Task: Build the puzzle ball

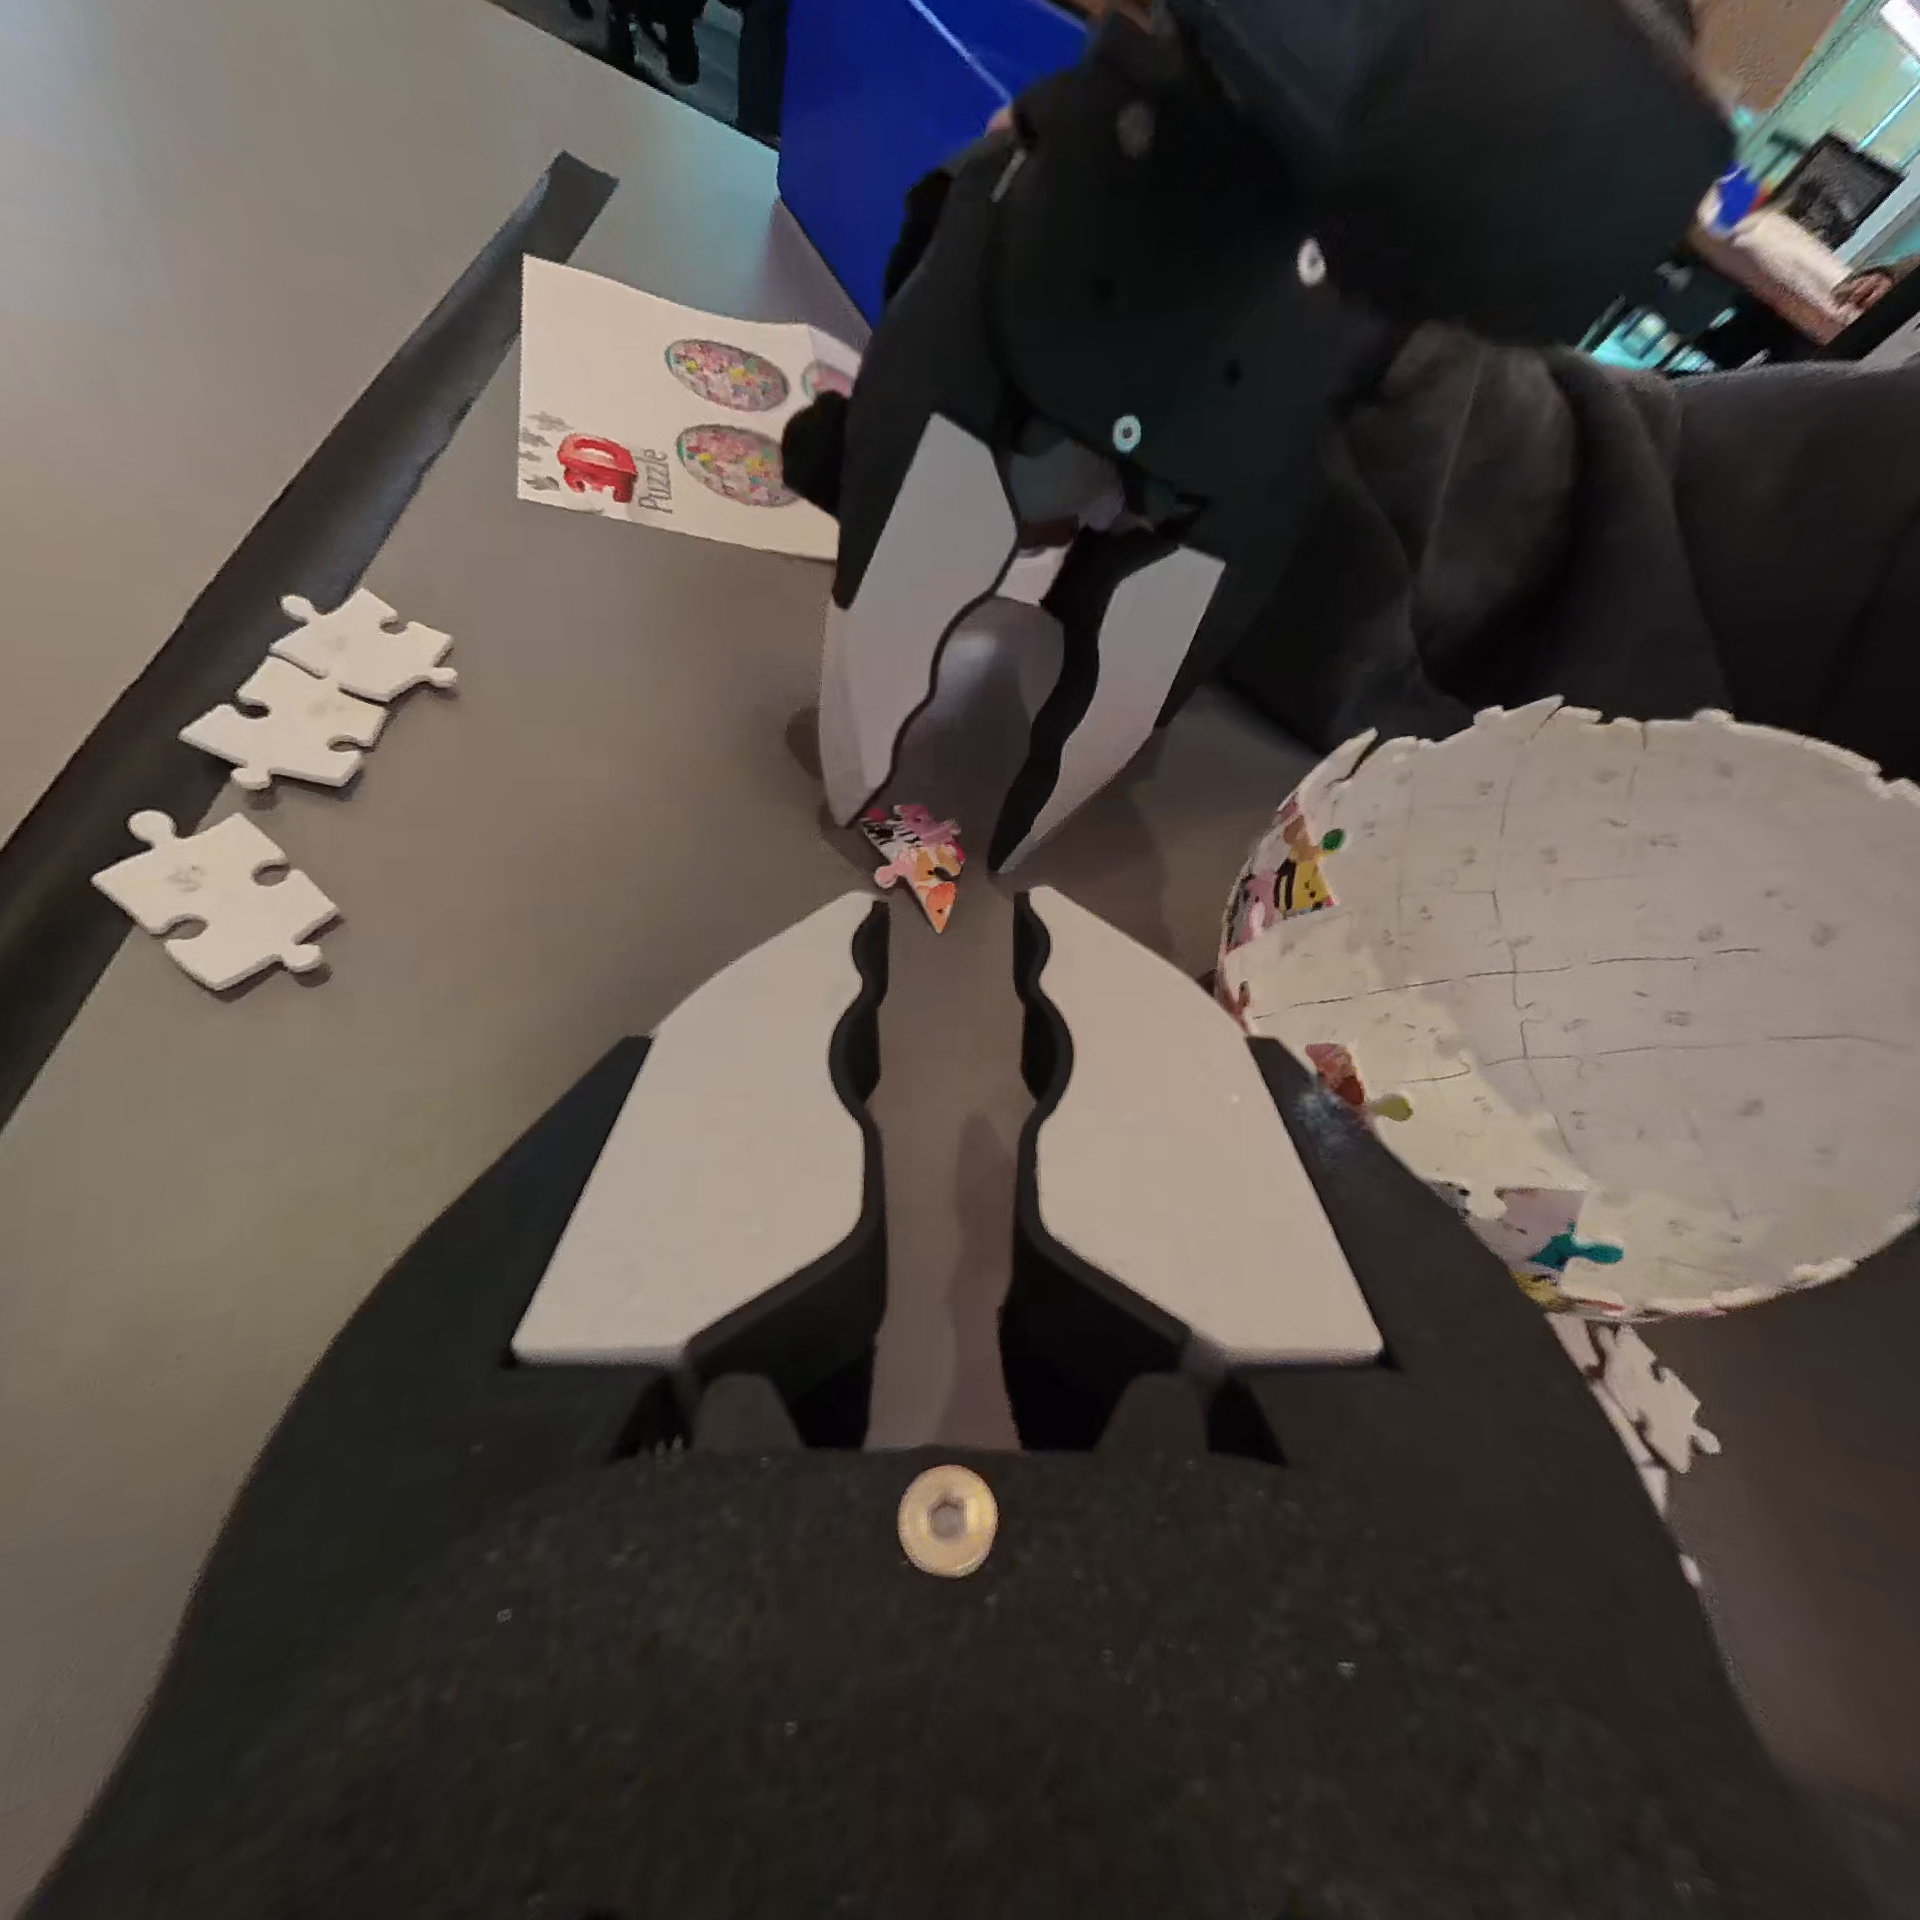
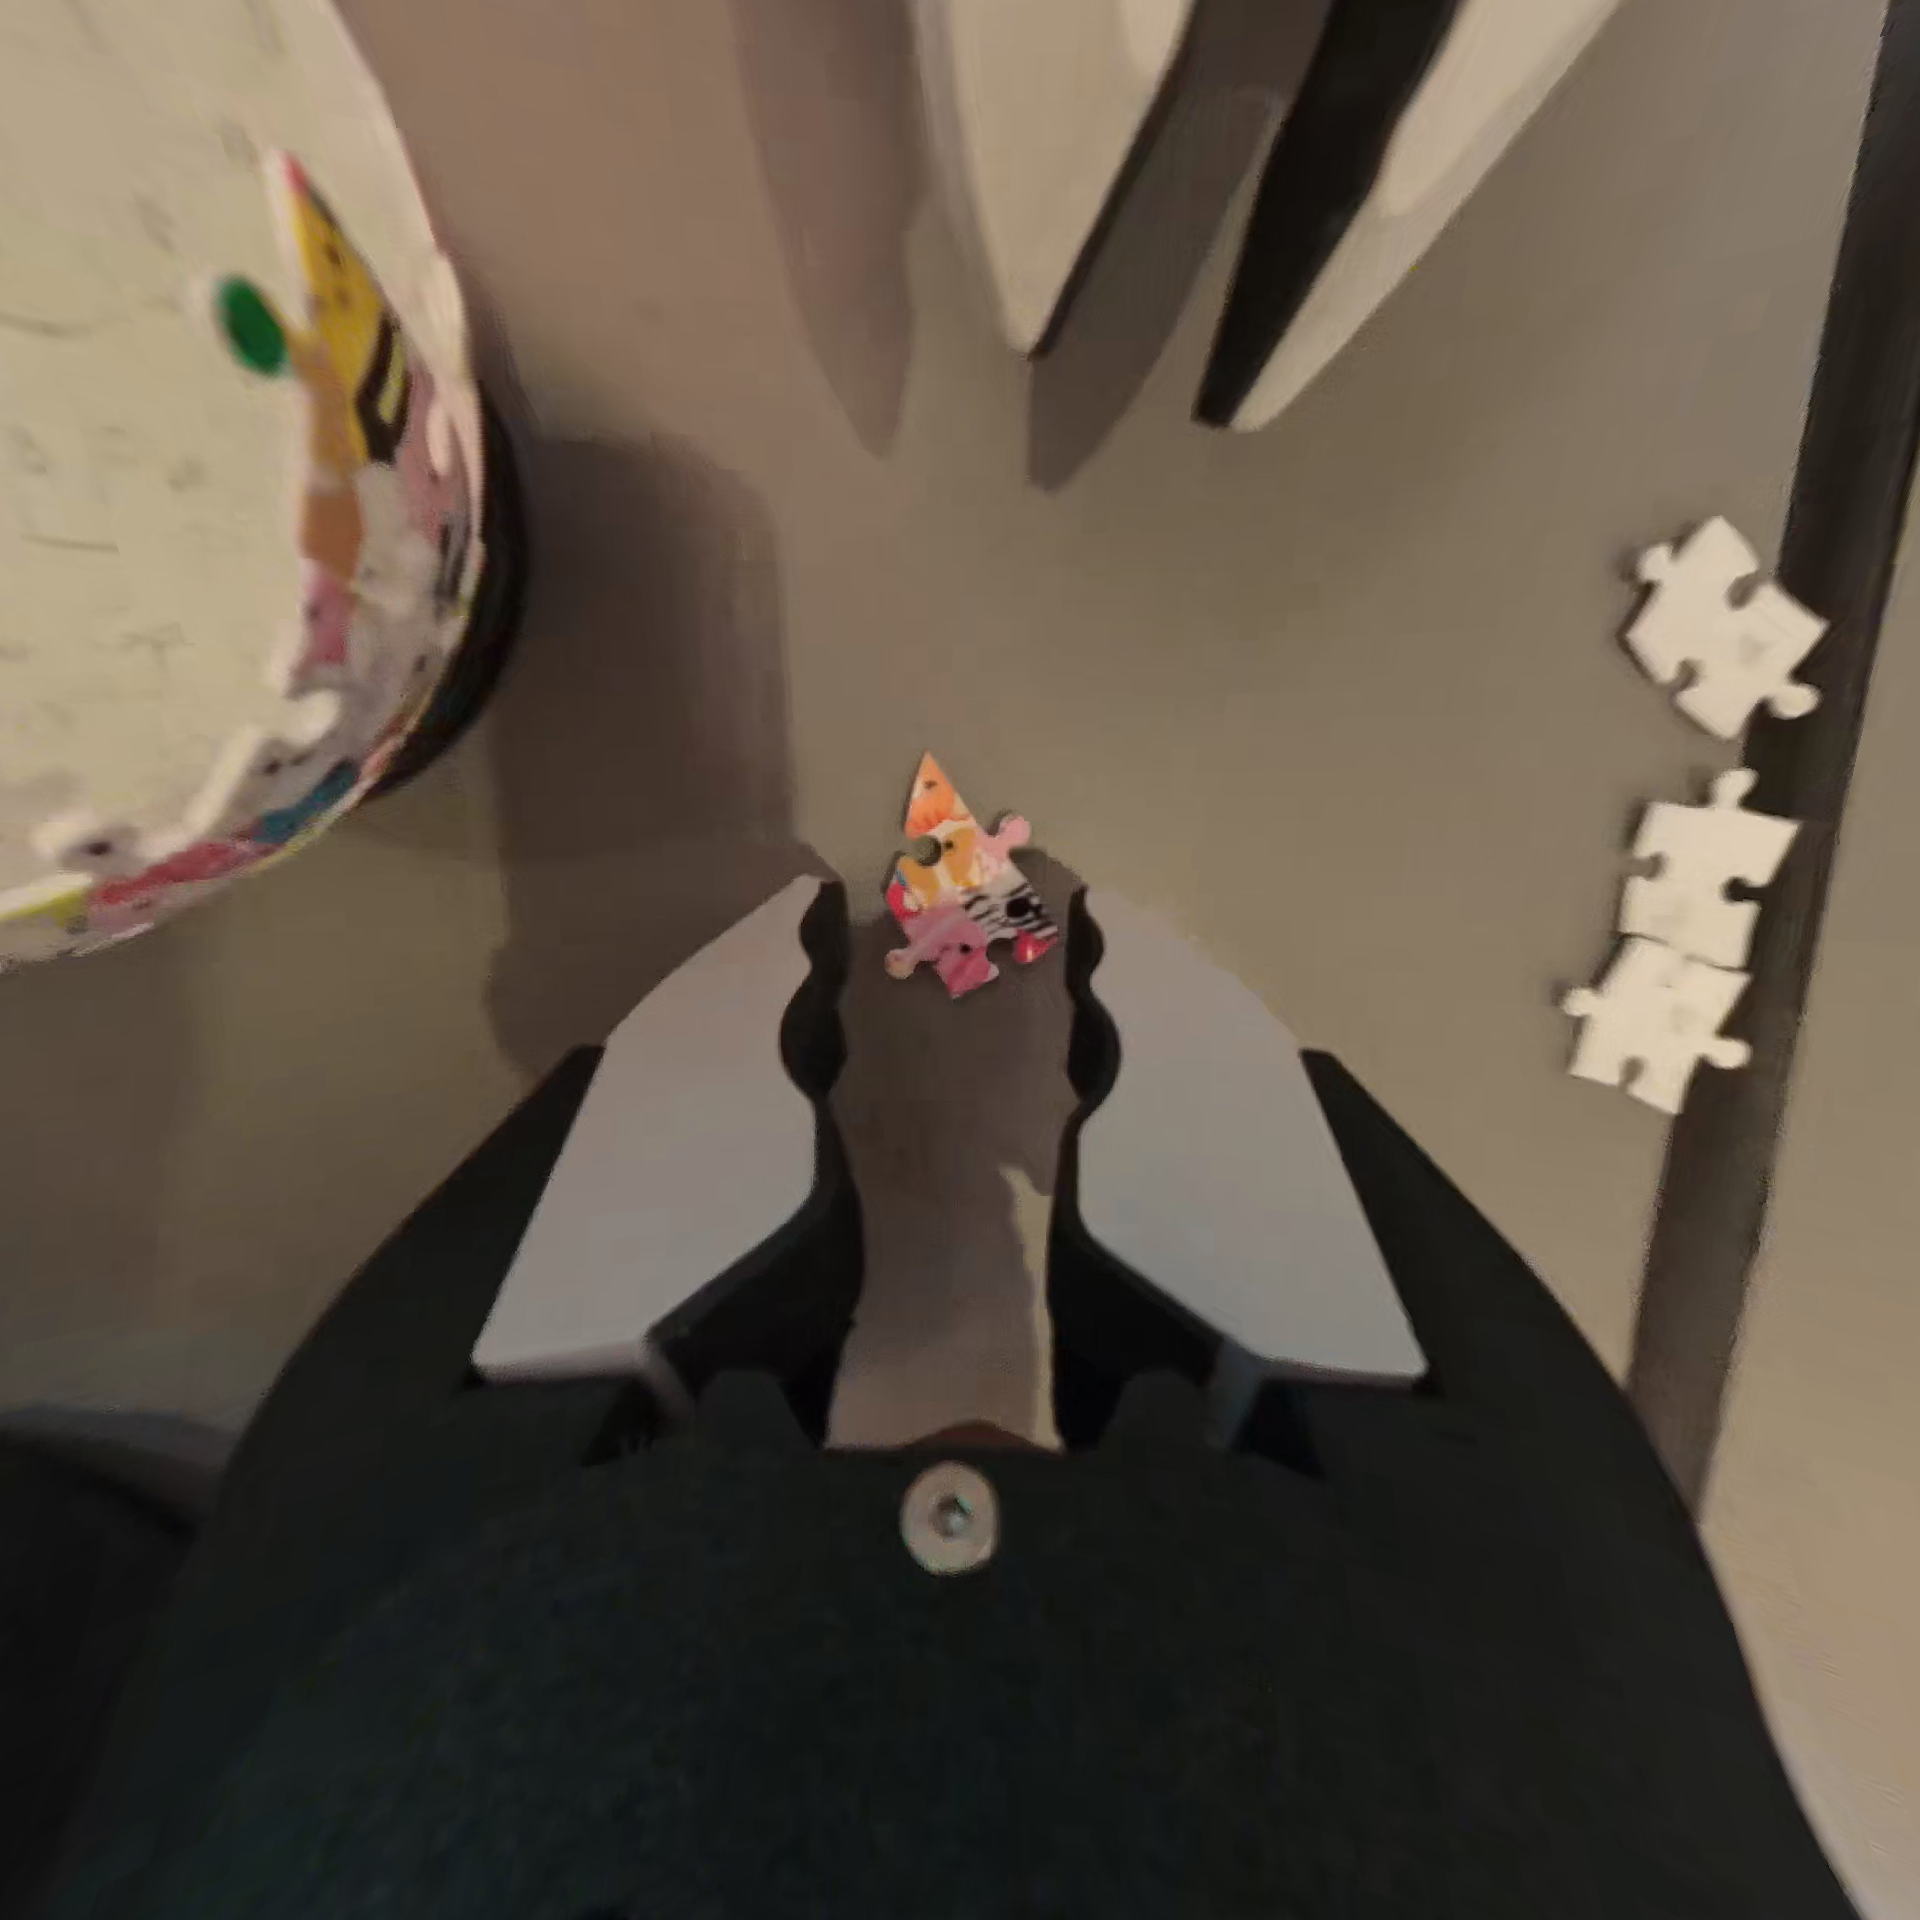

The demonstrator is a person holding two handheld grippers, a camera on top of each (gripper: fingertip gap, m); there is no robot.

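A small colourful puzzle piece (image 1: pixel 914 857) lies picture side up on the grey table (image 1: pixel 582 997), between the two grippers. My left gripper (image 1: pixel 951 902) is open and empty, its tips just short of the piece. My right gripper (image 2: pixel 954 896) is open, its fingertips set down on either side of the piece (image 2: pixel 961 909); it faces me in the left wrist view (image 1: pixel 928 840). The half-built puzzle ball (image 1: pixel 1610 997) sits open like a bowl to the left gripper's right, white inside and printed outside; it also shows in the right wrist view (image 2: pixel 208 520).
Three white face-down pieces (image 1: pixel 286 727) lie by a dark strip (image 1: pixel 312 499), also in the right wrist view (image 2: pixel 1704 873). A printed leaflet (image 1: pixel 665 416) lies farther back, a blue box (image 1: pixel 904 135) behind it. Another white piece (image 1: pixel 1652 1392) lies under the ball. A dark sleeve (image 1: pixel 1558 520) holds the right gripper. The tips of one gripper are about 8 centimeters away from the tips of the other.
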